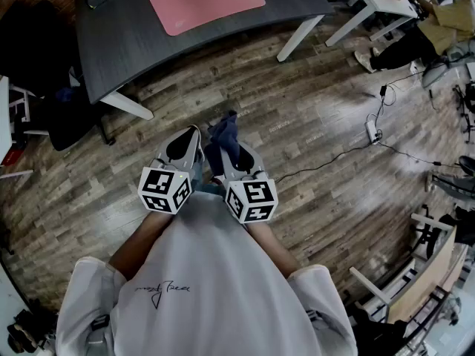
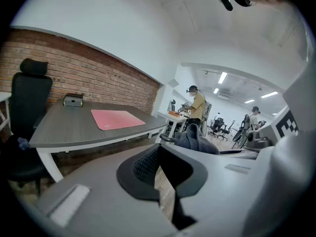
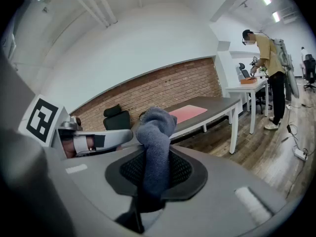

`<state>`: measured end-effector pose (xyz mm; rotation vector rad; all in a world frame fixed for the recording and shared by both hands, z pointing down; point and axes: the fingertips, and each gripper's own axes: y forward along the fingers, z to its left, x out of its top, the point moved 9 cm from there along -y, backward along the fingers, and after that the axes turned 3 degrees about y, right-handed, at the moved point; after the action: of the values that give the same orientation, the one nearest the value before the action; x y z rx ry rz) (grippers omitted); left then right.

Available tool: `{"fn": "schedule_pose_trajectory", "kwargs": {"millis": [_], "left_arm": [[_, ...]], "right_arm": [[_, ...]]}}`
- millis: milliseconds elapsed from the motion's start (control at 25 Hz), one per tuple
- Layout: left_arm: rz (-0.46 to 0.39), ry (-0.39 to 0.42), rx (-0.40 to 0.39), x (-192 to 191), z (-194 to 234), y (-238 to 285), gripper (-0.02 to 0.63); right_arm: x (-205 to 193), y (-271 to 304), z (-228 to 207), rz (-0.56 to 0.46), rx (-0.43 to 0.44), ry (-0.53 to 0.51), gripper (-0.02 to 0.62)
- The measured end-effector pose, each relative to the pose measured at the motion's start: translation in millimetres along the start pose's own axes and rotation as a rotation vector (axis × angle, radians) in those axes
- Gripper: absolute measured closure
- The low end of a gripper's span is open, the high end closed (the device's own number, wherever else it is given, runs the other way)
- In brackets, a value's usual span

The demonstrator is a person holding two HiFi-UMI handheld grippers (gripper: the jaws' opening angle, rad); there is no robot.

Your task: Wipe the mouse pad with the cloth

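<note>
The mouse pad (image 1: 204,2) is seen lying flat on the dark tabletop (image 1: 133,28), ahead of both grippers and well apart from them. A stretch of wooden floor (image 1: 319,124) is left between. Its long axis is laid across the line of approach, side to side in the head view.

The left gripper (image 1: 184,147) and the right gripper (image 1: 236,158) are held side by side close to the body, at much the same remove from the mouse pad. Neither can be judged clearly nearer. The cloth (image 1: 225,138), dark blue and bunched, is carried by the right one, so the reach towards the mouse pad is judged to fall to that side. A carry forward over the tabletop's near edge is called for before any wiping can begin.

In the right gripper view the cloth (image 3: 155,137) is shown pinched between the jaws of the right gripper (image 3: 157,169), with its free end standing up beyond them. That end partly hides the mouse pad (image 3: 186,113).

In the left gripper view the jaws of the left gripper (image 2: 160,169) are shown narrowly apart with nothing between them. Only floor is seen through the gap. The mouse pad (image 2: 117,118) is shown whole there, ahead and to the left.
</note>
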<state>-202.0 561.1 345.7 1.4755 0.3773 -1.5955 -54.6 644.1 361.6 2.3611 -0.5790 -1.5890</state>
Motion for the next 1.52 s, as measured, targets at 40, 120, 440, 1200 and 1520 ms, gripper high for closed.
{"fn": "schedule_pose_trajectory", "kwargs": {"millis": [40,120,440,1200,1520], "left_arm": [[0.007,-0.001,-0.001,1,3,3,0.592],[0.018,0.0,-0.004,3,8,9,0.592],[0.037,0.007,-0.018,20,32,38,0.592],[-0.009,-0.035,-0.042,100,140,116,0.591],[-0.046,-0.072,-0.052,122,195,126,0.591]], "right_arm": [[2,4,-1,-0.002,0.005,0.002,0.515],[6,11,-3,-0.006,0.013,0.005,0.515],[27,47,-8,0.004,0.031,0.016,0.515],[95,171,-3,0.029,0.077,0.063,0.509],[122,224,18,0.026,0.093,0.038,0.508]]}}
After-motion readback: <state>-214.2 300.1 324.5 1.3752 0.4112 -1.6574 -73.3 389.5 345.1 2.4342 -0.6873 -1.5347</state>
